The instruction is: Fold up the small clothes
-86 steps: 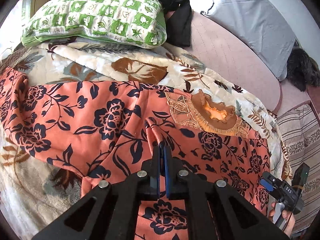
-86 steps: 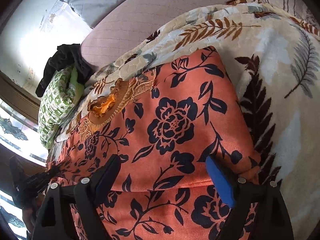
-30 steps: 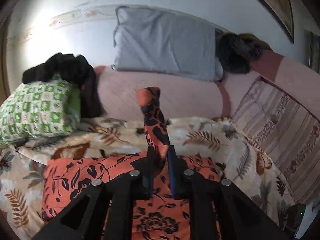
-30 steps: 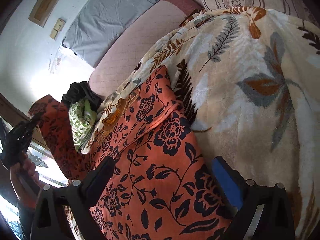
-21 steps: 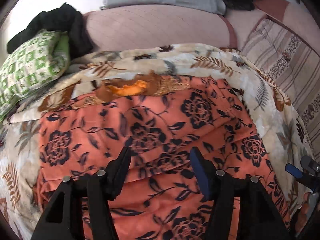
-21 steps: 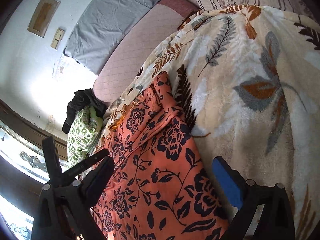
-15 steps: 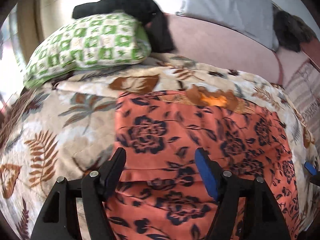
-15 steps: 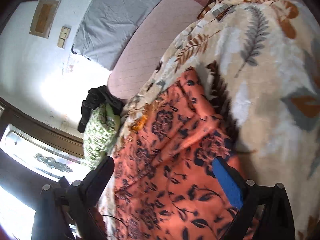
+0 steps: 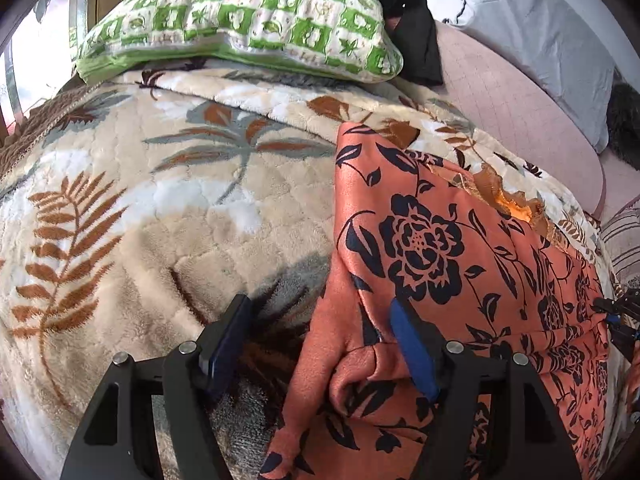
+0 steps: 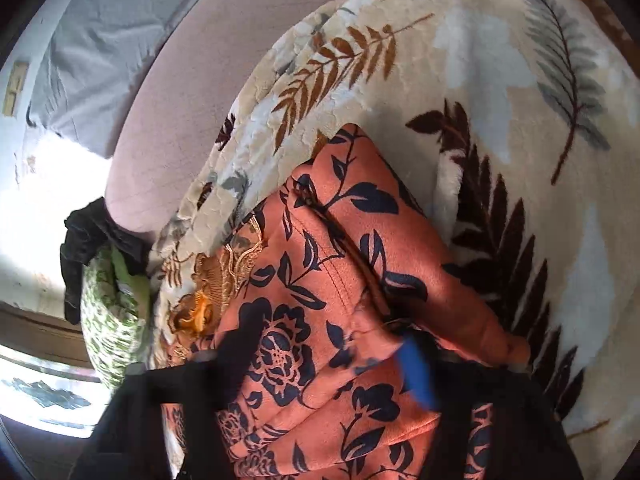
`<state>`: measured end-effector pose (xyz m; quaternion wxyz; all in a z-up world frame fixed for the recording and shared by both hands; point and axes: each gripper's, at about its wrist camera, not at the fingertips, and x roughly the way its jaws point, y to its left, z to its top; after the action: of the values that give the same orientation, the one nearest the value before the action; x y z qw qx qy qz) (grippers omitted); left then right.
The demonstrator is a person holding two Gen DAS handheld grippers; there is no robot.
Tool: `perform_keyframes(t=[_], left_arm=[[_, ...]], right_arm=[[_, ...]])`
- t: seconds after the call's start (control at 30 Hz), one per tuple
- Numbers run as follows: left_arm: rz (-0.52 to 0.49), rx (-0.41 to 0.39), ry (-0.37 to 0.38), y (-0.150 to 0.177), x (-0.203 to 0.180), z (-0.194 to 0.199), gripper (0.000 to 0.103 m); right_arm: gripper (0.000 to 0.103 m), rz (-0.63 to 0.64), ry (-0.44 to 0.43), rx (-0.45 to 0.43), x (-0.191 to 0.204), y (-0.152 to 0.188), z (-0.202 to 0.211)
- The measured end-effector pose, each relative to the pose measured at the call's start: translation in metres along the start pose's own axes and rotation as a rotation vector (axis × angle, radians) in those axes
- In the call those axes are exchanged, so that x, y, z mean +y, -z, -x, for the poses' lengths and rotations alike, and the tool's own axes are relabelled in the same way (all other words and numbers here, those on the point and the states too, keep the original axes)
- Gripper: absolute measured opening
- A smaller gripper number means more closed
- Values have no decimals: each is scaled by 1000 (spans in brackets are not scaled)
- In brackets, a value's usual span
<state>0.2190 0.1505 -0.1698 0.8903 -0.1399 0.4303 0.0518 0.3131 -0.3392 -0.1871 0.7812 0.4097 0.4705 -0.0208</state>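
Logged left gripper [image 9: 320, 304] spread, jaws just opened, straddling the left edge of the orange floral garment [image 9: 432, 248]; a bunched fold sat against the blue pad, not pinched. Noted right gripper [image 10: 328, 332] smeared by blur, fingers apart astride the garment's right side, jaws just closing, cloth between them. Saw garment folded narrow, lying on the leaf-print blanket [image 9: 160, 200], embroidered neckline at the far end. Recorded green checked pillow [image 9: 248, 20] beyond the blanket, black clothing [image 9: 412, 20] draped beside it, grey pillow [image 9: 540, 20] farther right.
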Motion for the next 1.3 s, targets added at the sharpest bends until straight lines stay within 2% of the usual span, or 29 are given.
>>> perform_keyframes(t=[0.1,0.23,0.3,0.37,0.4,0.43,0.47,0.5,0.53,0.57,0.6,0.67,0.7,0.77,0.83,0.9,0.93,0.97,1.03,1.13,1.2,1.23,1.3], left_arm=[[-8,14,-3,-1,-2,1,73],[25,22,2,-3,2,9,73],[54,-20,23,-4,3,21,73],[35,-66,50,-6,-3,31,75],[5,-64,42,-5,-7,30,81],[-28,-43,16,-3,-11,24,86],[-64,6,-31,1,-14,13,86],[-96,78,-80,5,-15,-3,86],[-112,75,-94,8,-15,-8,87],[-113,44,-107,8,-17,-4,87],[-119,54,-120,6,-19,-3,87],[-133,49,-130,7,-21,-4,87],[-129,50,-131,8,-20,-5,88],[-127,51,-132,7,-19,-5,88],[-126,54,-137,7,-19,-6,88],[-128,52,-142,6,-19,-6,89],[-131,51,-144,8,-21,-4,90],[-132,52,-144,8,-21,-4,90],[-122,54,-140,8,-19,-5,90],[-120,49,-154,8,-19,-5,92],[-125,40,-157,9,-20,-5,92],[-123,37,-156,10,-20,-4,92],[-120,38,-156,10,-19,-4,92]], right_arm=[[8,70,63,2,9,0,5],[7,244,82,-135,42,22,51],[8,303,131,-180,43,35,59],[13,319,232,-136,27,39,36],[17,304,249,-86,14,38,21],[18,278,241,-45,0,39,13],[20,256,199,-70,-7,41,16],[28,245,188,-94,-10,41,24],[34,244,203,-109,-9,41,31],[46,250,210,-130,-5,40,40],[65,261,208,-167,1,39,51],[71,286,176,-255,19,38,75],[76,302,126,-271,30,38,83],[85,332,9,-230,49,31,78],[86,340,-71,-137,57,23,52],[86,299,-43,-29,48,15,6],[86,255,18,36,33,10,-17],[86,221,2,47,21,10,-24],[86,228,-19,-15,28,15,-5],[86,328,3,-29,46,30,18],[88,374,-28,-46,49,42,32],[91,391,-24,-41,47,46,32],[93,391,37,9,35,47,15]])
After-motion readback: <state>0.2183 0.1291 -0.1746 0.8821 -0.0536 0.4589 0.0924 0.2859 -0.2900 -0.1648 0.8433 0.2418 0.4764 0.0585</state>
